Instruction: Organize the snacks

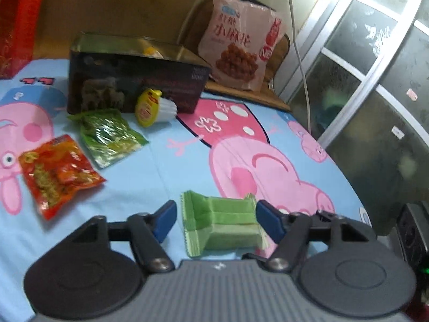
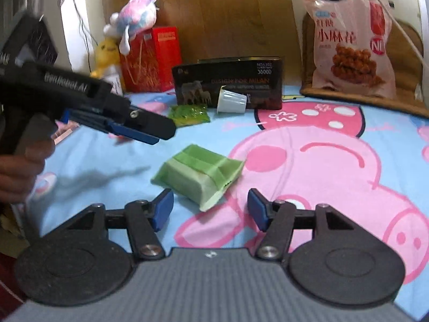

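A pale green wrapped snack packet (image 1: 222,225) is seen lying on a light blue bed sheet with pink cartoon pigs (image 1: 166,161). In the left wrist view the left gripper (image 1: 215,221) is placed low over this packet, with its blue jaws apart on both sides of it; whether the right jaw touches the wrapper cannot be told. In the right wrist view the right gripper (image 2: 210,208) is held just beside the same packet (image 2: 198,174), its jaws also apart and nothing between them. Further back a dark rectangular tin box (image 1: 134,80) is standing open on the sheet. In front of it a small white ribbed cup with a yellow lid (image 1: 155,107) is lying on its side, and near it a green shiny snack bag (image 1: 110,136) and a red-orange snack bag (image 1: 57,174) are lying flat. A large pink bag of fried snacks (image 1: 241,45) is leaned upright behind the tin.
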`<state>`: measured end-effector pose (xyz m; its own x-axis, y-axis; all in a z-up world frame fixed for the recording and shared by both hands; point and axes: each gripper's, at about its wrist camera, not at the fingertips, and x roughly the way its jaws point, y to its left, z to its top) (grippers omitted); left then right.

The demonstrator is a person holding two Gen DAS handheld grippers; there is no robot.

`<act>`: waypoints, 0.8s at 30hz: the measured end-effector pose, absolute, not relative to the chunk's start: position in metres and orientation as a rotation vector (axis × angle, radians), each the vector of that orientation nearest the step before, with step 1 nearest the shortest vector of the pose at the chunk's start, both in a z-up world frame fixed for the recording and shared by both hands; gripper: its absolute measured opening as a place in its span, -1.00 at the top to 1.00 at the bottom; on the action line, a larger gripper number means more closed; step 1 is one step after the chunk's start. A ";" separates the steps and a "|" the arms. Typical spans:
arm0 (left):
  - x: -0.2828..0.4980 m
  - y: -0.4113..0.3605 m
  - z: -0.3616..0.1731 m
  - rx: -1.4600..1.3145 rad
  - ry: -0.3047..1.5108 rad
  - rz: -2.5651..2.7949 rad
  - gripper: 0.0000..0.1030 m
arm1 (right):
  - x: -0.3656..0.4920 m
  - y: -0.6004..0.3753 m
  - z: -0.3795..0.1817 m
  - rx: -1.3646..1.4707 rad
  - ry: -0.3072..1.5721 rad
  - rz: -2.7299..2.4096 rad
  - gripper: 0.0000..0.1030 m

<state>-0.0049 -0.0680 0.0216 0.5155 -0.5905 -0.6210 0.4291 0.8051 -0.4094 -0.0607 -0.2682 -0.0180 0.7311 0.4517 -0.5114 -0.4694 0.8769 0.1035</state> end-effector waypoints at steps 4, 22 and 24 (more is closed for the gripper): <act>-0.003 -0.076 0.009 -0.214 0.871 -0.640 -0.45 | -0.058 -0.260 -0.022 -0.106 0.533 0.499 -0.25; -0.009 -0.054 0.034 -0.230 0.751 -0.601 0.15 | -0.046 -0.238 -0.008 -0.107 0.467 0.523 0.11; 0.002 -0.049 0.047 -0.235 0.708 -0.597 0.15 | -0.037 -0.235 0.000 -0.104 0.429 0.524 0.11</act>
